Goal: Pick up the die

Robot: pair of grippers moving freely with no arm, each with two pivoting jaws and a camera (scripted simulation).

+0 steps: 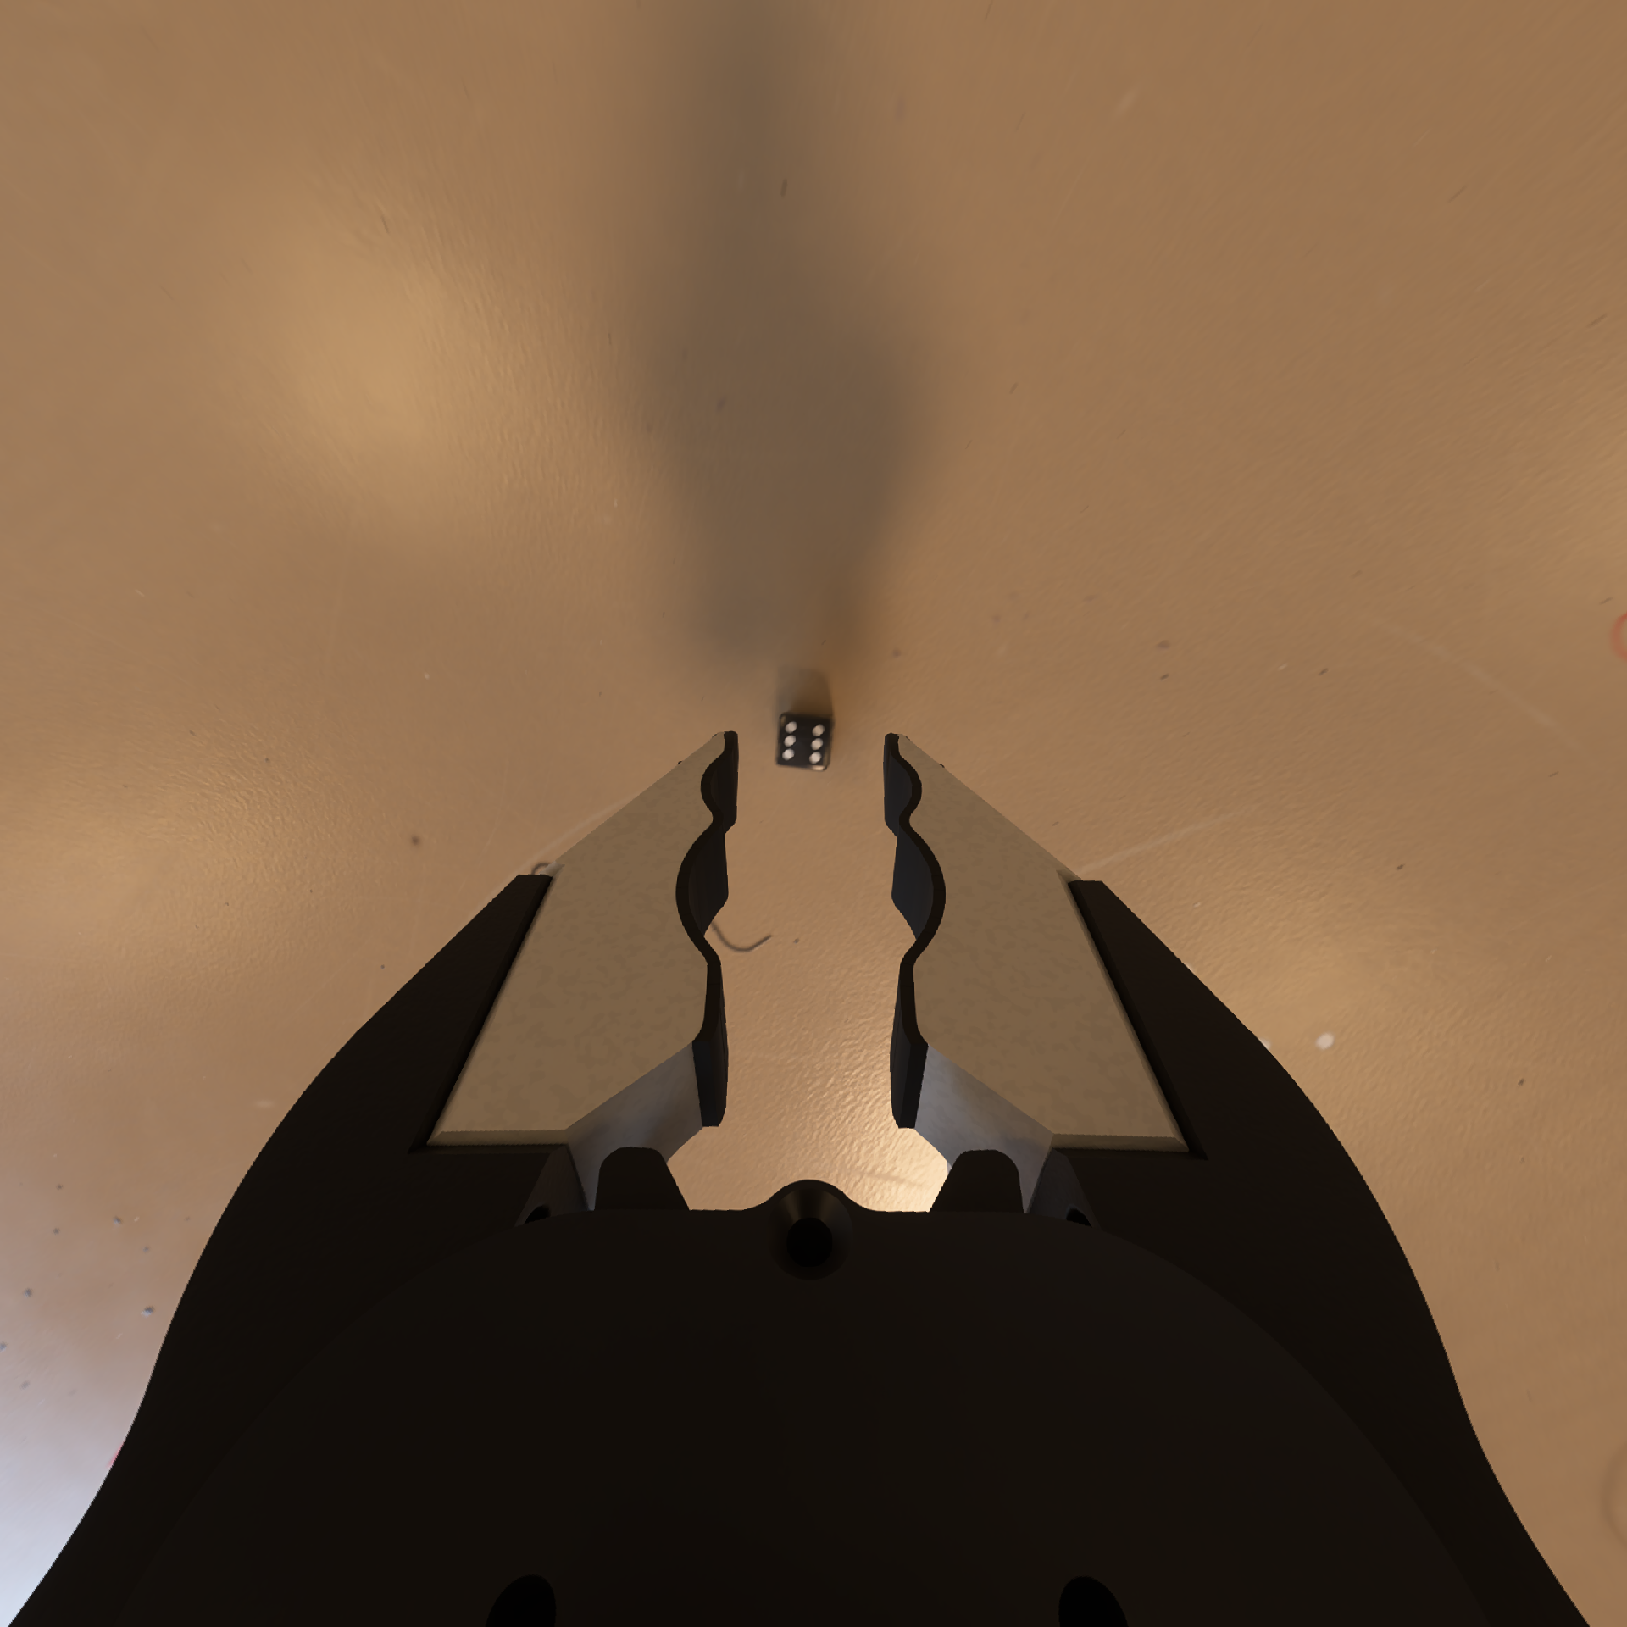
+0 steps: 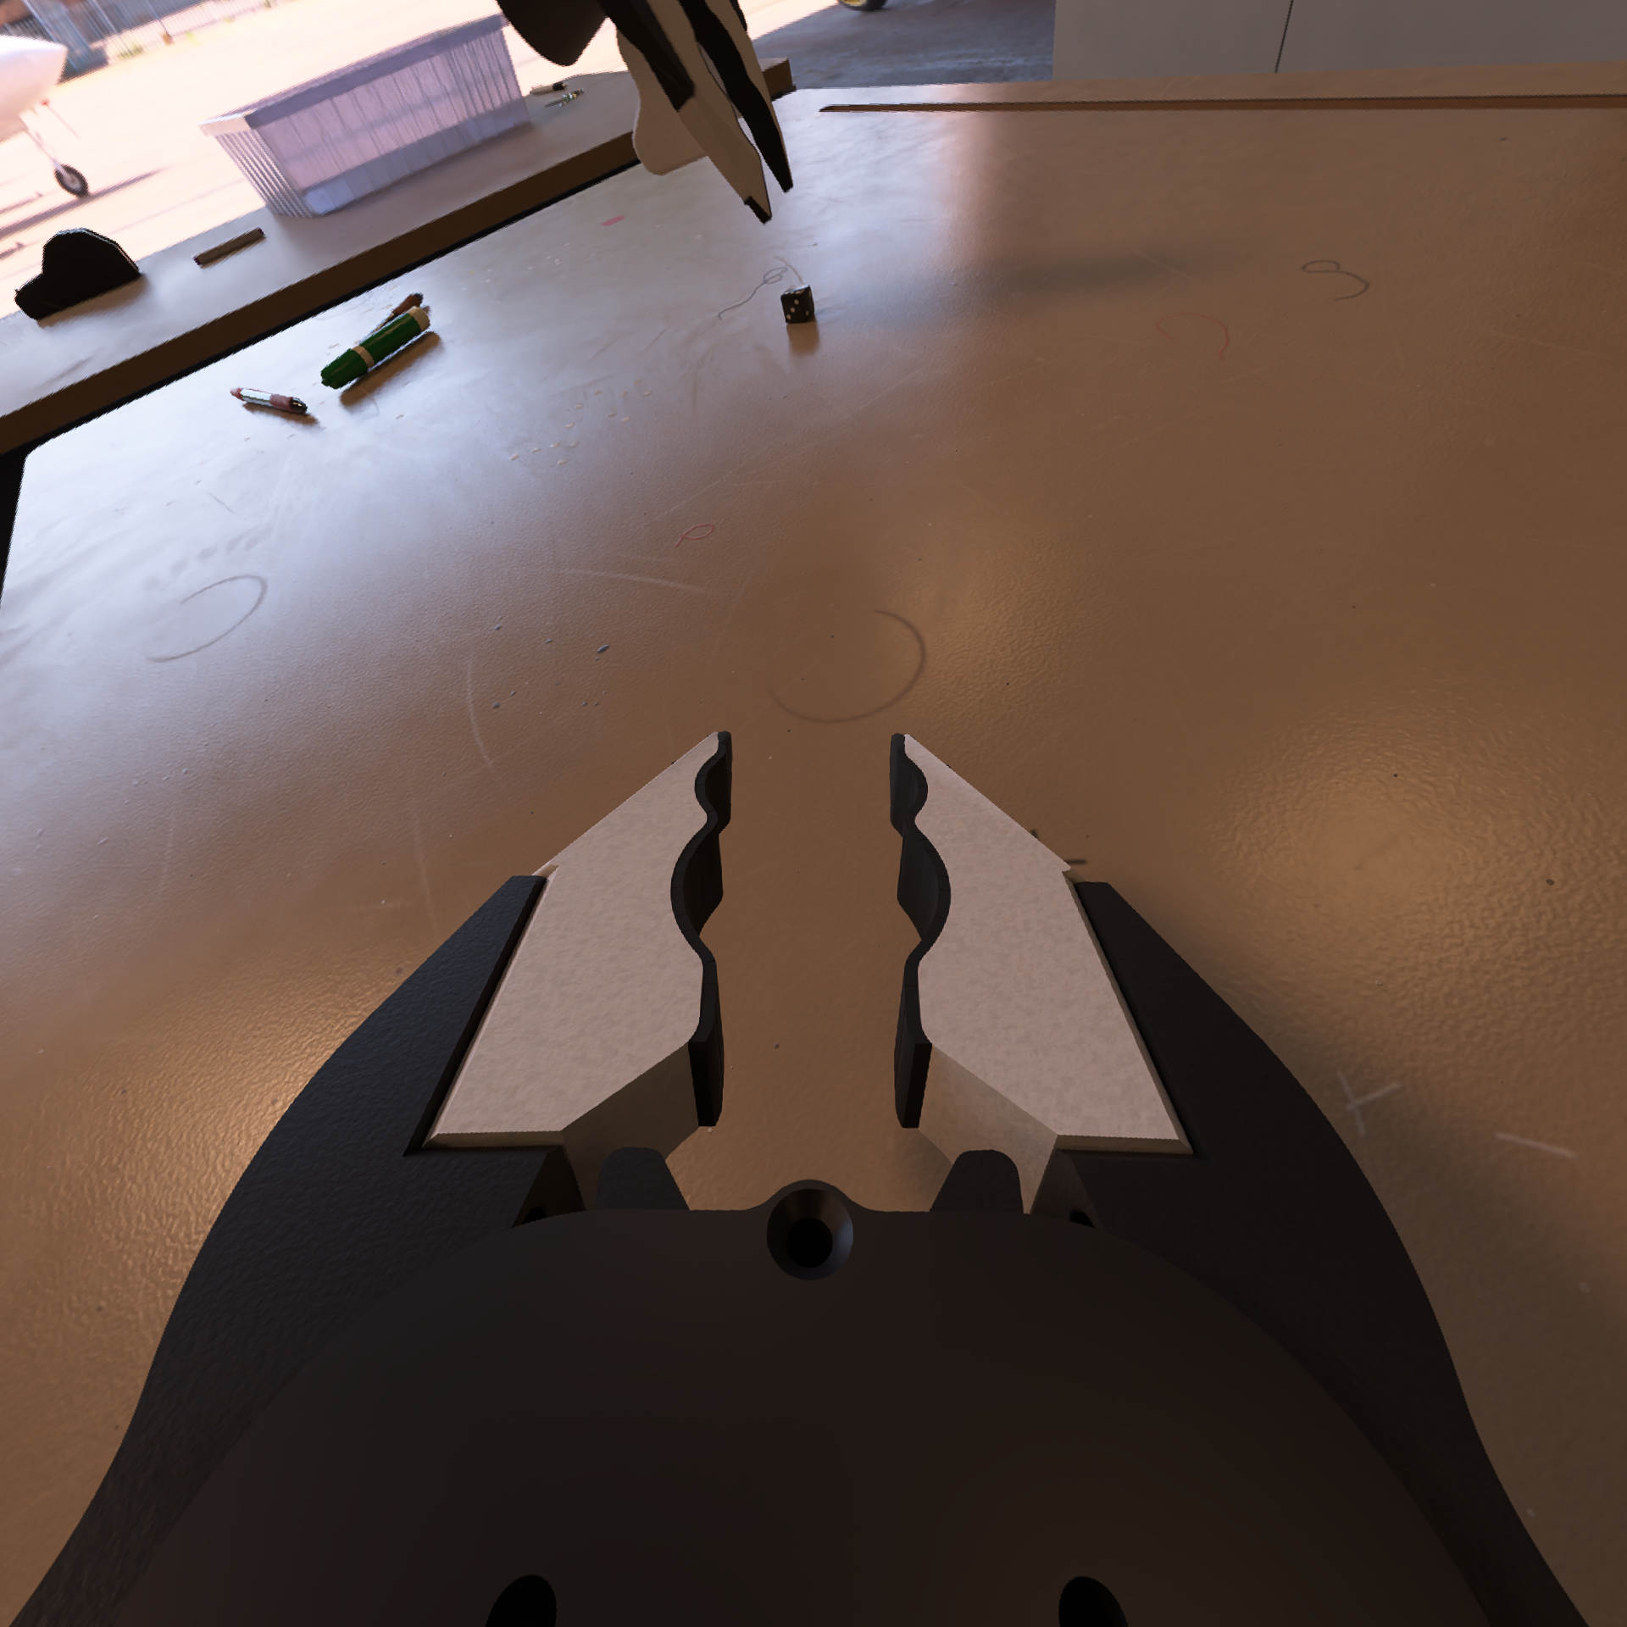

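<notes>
Two markers (image 2: 377, 346), right view only

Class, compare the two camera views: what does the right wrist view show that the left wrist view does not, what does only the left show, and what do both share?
Only the right wrist view shows the green marker, a smaller pen, the ribbed grey bin, a black object on the far ledge, and the right tongs, open over bare table.

Only the left wrist view shows the die's six-pip face.

Both show the black die, the tan table, and the left tongs, open above the die.
</notes>
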